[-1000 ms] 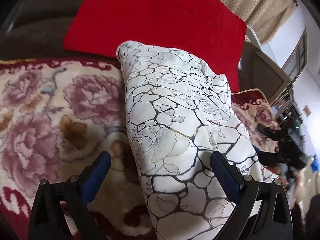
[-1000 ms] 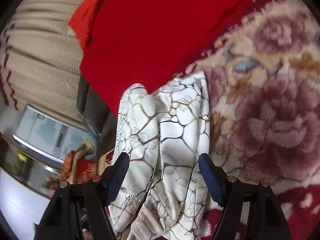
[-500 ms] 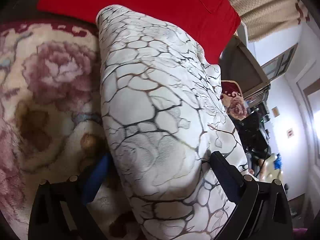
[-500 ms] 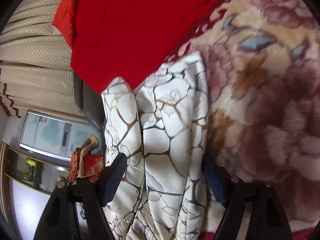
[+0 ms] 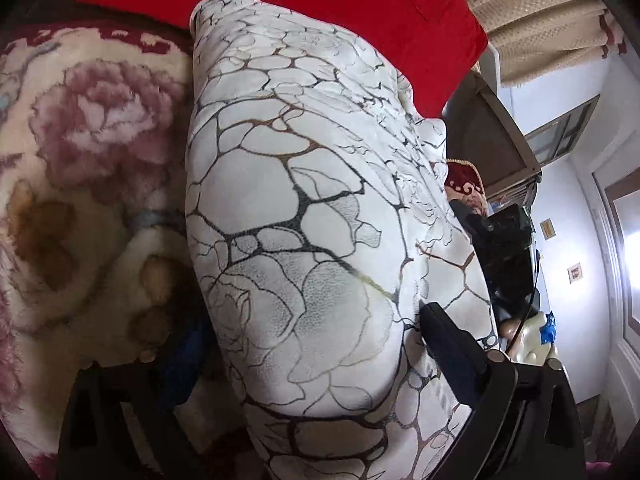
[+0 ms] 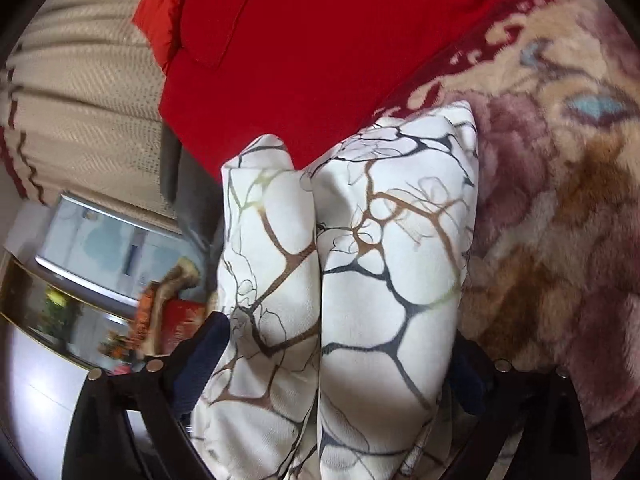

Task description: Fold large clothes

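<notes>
Garment [image 5: 304, 208] looms closer; floral blanket [image 5: 80, 152], red cushion [image 6: 320, 48] behind.

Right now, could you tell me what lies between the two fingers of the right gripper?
In the right wrist view, the folded white garment with the dark vein print fills the gap between the right gripper's fingers, two bulging layers side by side on the floral blanket.

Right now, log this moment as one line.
step: folding | left gripper: open around white patterned garment | right gripper: open around it | surface: floral blanket
</notes>
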A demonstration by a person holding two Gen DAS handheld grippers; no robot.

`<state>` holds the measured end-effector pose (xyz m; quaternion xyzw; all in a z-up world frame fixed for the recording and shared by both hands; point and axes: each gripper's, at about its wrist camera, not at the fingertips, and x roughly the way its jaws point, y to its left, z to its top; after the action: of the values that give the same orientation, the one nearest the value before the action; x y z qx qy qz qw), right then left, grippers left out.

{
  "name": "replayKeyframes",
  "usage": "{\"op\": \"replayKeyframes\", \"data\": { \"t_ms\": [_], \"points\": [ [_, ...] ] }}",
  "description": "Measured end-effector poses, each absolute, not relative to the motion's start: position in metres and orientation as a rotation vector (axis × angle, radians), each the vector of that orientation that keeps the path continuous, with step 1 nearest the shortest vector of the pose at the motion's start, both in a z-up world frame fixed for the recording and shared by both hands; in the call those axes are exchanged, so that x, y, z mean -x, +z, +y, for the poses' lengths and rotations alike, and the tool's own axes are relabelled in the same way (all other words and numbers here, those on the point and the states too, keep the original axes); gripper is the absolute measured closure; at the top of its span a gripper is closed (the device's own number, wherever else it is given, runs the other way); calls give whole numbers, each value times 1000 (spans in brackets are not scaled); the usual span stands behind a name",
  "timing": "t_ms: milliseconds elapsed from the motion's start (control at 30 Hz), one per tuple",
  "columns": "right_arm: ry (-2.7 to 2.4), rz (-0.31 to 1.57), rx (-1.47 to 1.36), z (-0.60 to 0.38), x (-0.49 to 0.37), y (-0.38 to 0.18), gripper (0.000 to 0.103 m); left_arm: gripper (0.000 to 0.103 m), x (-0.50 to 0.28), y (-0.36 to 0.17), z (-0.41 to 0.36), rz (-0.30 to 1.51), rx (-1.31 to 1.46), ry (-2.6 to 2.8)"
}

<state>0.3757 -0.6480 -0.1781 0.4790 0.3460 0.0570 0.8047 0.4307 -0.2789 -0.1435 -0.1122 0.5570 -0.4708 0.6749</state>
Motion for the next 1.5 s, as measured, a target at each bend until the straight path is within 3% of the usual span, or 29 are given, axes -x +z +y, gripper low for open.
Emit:
{"op": "replayKeyframes", "data": {
  "t_ms": [67,133,233,333,1033,1200,1367,1467,1500],
  "points": [
    [86,744,-958,-639,-377,-172,18,9,-426,-139,-279,1231,246,-1053],
    [93,738,-927,-634,-376,-166,48,11,-424,-136,-280,1218,250,-1047],
    [92,725,-864,-625,-375,-153,60,14,-419,-128,-287,1190,237,-1037],
    [70,704,-822,-614,-375,-141,64,16,-420,-120,-292,1166,233,-1034],
    [273,474,-680,-500,-378,-66,70,19,-397,-22,-199,824,122,-824],
    [304,569,-695,-469,-398,-84,71,19,-403,-41,-177,876,68,-729],
    [256,810,-770,-454,-434,-152,71,18,-433,-102,-169,1059,79,-644],
    [235,851,-834,-460,-438,-168,54,17,-435,-103,-161,1060,109,-647],
    [222,852,-852,-462,-436,-167,42,17,-434,-102,-160,1060,112,-641]
  ]
}}
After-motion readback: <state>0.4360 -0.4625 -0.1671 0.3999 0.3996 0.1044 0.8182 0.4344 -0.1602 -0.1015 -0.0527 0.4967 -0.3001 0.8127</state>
